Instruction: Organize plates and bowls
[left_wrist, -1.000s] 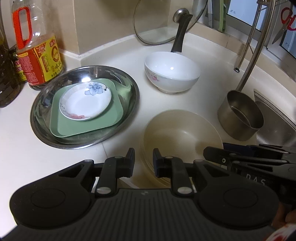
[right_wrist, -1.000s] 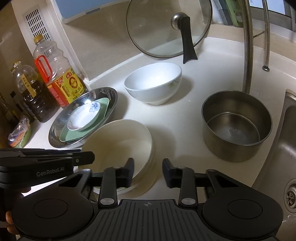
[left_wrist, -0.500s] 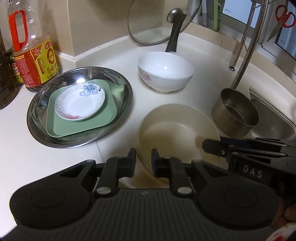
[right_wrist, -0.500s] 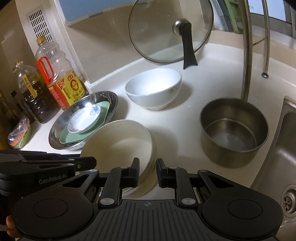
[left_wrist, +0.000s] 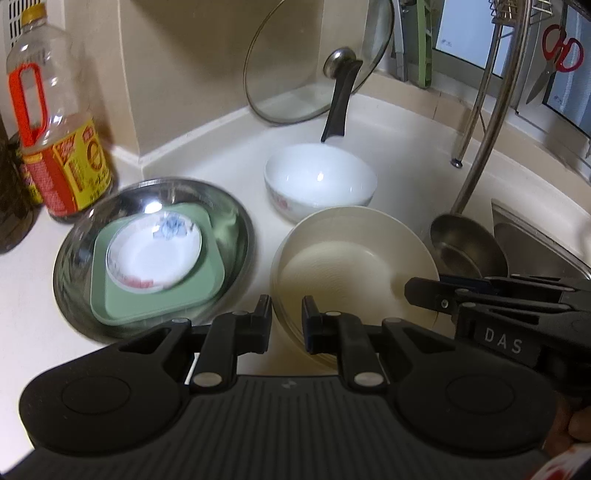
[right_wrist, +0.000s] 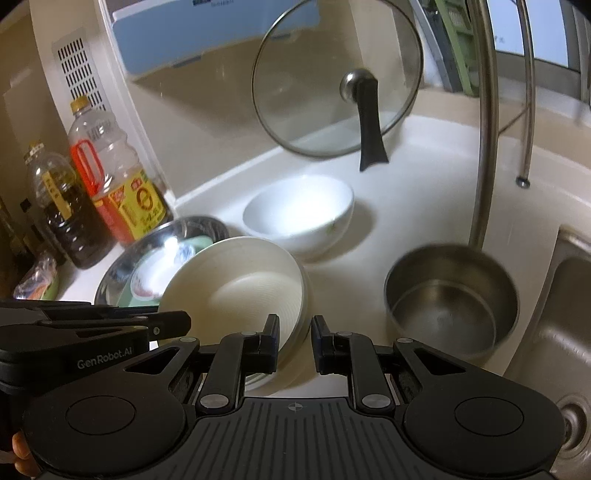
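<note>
A stack of cream plates (left_wrist: 354, 266) is held off the counter, tilted. My left gripper (left_wrist: 286, 325) is shut on its near left rim and my right gripper (right_wrist: 293, 343) is shut on its right rim; the stack also shows in the right wrist view (right_wrist: 240, 291). A white bowl (left_wrist: 319, 181) stands behind it, also in the right wrist view (right_wrist: 299, 216). To the left a steel basin (left_wrist: 74, 251) holds a green square plate (left_wrist: 155, 299) with a small flowered dish (left_wrist: 153, 254) on it.
A steel pot (right_wrist: 450, 295) stands right of the plates, next to the sink (right_wrist: 565, 314). A glass lid (right_wrist: 336, 77) leans on the back wall. Oil bottles (left_wrist: 55, 140) stand at the left. A faucet pipe (right_wrist: 484, 122) rises at the right.
Both grippers have closed on the cream plate stack's rims and lifted it; it now tilts above the counter and sits closer to the white bowl.
</note>
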